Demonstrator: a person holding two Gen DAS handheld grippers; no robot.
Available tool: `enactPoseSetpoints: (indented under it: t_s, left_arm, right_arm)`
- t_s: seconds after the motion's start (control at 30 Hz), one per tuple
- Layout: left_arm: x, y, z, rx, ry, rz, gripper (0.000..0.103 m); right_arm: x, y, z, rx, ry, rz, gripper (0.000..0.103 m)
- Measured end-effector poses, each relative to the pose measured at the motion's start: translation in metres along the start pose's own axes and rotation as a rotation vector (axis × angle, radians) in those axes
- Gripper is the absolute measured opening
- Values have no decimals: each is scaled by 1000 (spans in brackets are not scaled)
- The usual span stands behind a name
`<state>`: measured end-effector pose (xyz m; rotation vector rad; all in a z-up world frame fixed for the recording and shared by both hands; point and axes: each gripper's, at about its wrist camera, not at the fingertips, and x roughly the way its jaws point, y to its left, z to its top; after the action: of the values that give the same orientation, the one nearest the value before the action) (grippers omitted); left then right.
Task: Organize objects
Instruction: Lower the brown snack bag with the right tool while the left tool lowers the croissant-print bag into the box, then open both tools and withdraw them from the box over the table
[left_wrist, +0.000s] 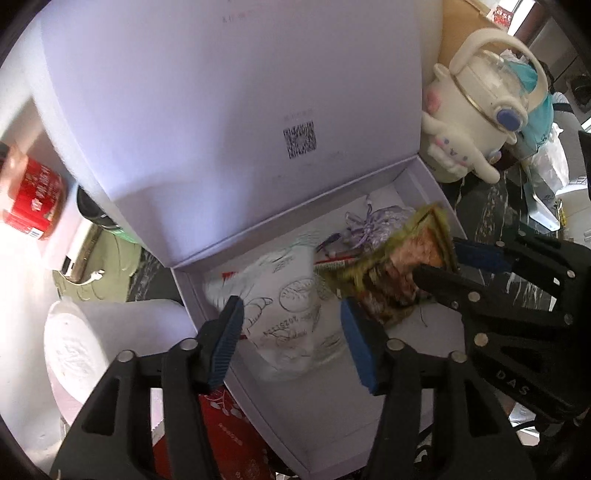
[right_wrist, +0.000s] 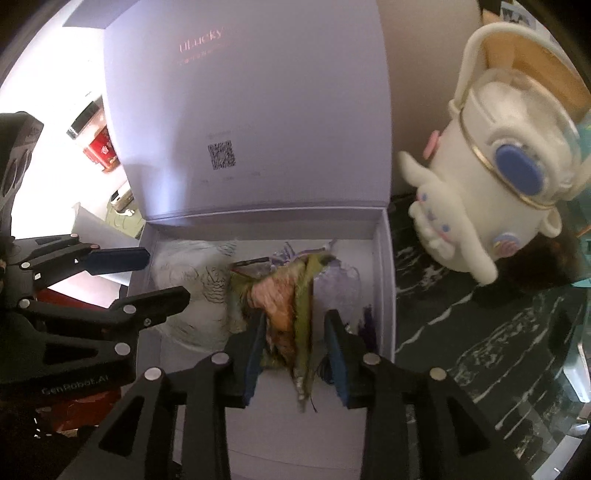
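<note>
Your right claw (right_wrist: 295, 354), pads parted around the crinkled green-and-orange snack packet (right_wrist: 284, 306), should release it low inside the white lidded box (right_wrist: 386, 258), your empty left claw (left_wrist: 291, 343) apart.

We see a pale lilac box (right_wrist: 384, 280) with a black square code on its lid, a green-and-orange snack packet (right_wrist: 291, 314), a white bag with line drawings (left_wrist: 291, 314), a cream kettle (right_wrist: 498, 177) with blue button, and a black white-streaked worktop (right_wrist: 480, 332).
</note>
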<state>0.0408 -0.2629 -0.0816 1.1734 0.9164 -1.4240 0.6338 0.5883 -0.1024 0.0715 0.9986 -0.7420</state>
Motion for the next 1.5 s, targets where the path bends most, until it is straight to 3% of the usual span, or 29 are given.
enactPoseSetpoints:
  t_s: [0.1, 0.33, 0.53, 1.1, 1.5]
  left_arm:
    - [-8, -1, 0, 2, -26, 20, 63]
    - [-32, 0, -3, 25, -50, 12, 63]
    - [-67, -9, -5, 46, -118, 29, 63]
    - [-149, -46, -55, 60, -244, 38, 63]
    - [-191, -82, -99, 75, -289, 12, 63]
  right_arm:
    - [-8, -1, -4, 6, -5, -28, 46]
    - [-37, -1, -14, 23, -45, -56, 46]
    - [-68, 1, -19, 24, -95, -109, 46]
    - [-155, 10, -71, 52, -191, -161, 46]
    - [-205, 7, -124, 76, -237, -203, 46]
